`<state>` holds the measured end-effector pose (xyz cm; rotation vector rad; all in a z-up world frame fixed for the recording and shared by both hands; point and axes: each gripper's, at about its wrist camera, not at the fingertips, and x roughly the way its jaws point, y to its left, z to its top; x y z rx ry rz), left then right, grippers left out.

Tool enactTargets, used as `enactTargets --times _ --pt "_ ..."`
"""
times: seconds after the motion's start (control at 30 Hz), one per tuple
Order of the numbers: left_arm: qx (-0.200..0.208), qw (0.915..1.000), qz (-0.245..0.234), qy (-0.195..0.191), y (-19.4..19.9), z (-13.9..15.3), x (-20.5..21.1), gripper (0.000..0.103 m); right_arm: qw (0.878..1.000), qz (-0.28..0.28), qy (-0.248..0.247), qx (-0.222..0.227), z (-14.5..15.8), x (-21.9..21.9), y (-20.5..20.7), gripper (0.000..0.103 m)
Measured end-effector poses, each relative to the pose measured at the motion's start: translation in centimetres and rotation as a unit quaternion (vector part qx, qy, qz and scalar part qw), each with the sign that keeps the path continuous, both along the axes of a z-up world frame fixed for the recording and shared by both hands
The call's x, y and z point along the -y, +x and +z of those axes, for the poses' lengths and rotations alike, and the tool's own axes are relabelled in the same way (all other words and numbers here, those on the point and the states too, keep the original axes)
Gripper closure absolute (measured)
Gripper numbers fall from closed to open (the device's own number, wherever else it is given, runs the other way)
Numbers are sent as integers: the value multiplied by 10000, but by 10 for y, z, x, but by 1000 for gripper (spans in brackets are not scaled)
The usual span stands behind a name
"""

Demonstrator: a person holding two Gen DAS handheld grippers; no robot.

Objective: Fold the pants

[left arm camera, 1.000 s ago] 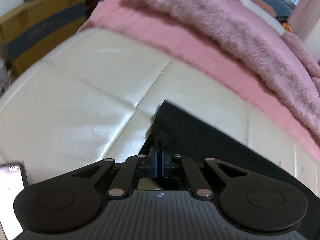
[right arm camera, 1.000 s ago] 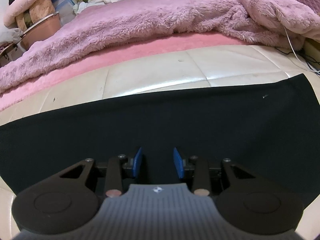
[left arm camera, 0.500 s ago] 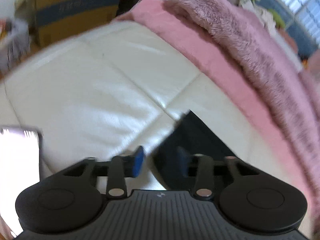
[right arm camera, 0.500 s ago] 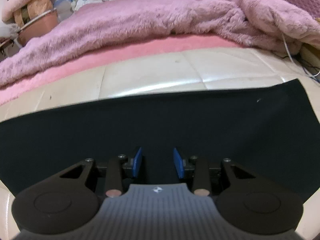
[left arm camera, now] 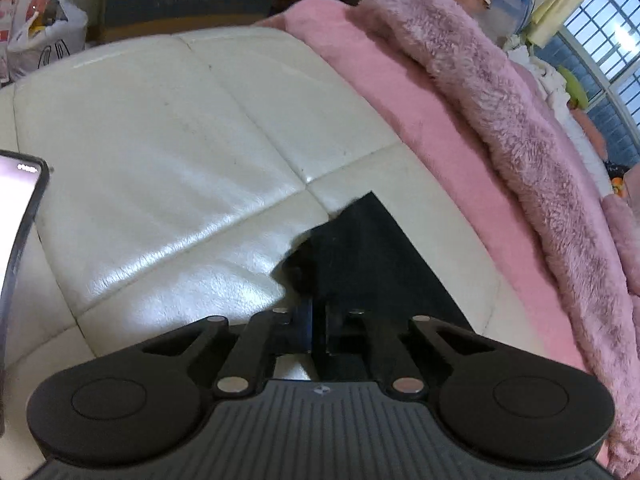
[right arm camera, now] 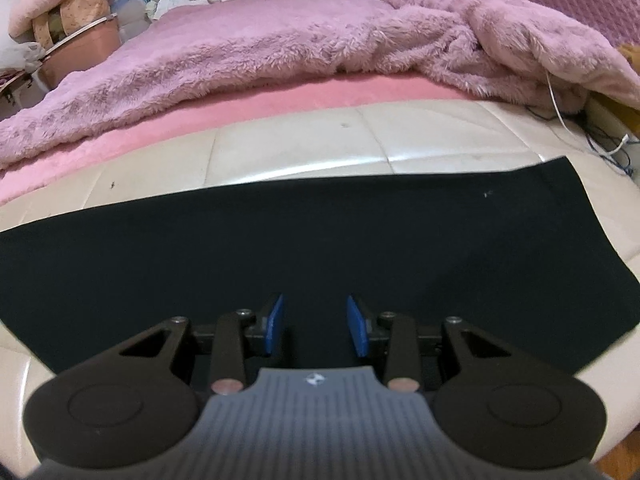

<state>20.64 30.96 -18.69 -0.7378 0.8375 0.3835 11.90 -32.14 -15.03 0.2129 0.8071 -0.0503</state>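
Observation:
The black pants (right arm camera: 304,248) lie flat as a wide band across the cream leather surface (right arm camera: 288,148). In the left wrist view their left end (left arm camera: 368,256) comes to a corner. My left gripper (left arm camera: 318,320) is shut on the edge of the pants at that end, and a small bunch of black cloth sticks up just ahead of the tips. My right gripper (right arm camera: 316,324) is open, with its blue pads (right arm camera: 275,322) apart, and hovers over the near middle of the pants, holding nothing.
A pink sheet (right arm camera: 248,104) and a fluffy mauve blanket (right arm camera: 320,40) border the far side. A phone with a lit screen (left arm camera: 18,240) stands at the left edge. A cardboard box (left arm camera: 192,0) and bags (left arm camera: 44,44) stand beyond the cushion. Cables (right arm camera: 608,148) lie at the right.
My left gripper let go of the pants' corner, opened, shifted along the left end, then shut again on the edge. The right gripper stayed open and barely moved.

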Motion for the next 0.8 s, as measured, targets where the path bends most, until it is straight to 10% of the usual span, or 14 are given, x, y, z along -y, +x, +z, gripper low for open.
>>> enactTargets --times 0.5,0.8 --pt "838 9894 -125 1182 -25 111 -30 99 9794 1823 393 -775 -18 -98 -2 97" --pt "1831 9326 -1898 2462 -37 173 143 99 9860 1511 632 -328 2 -75 -15 97"
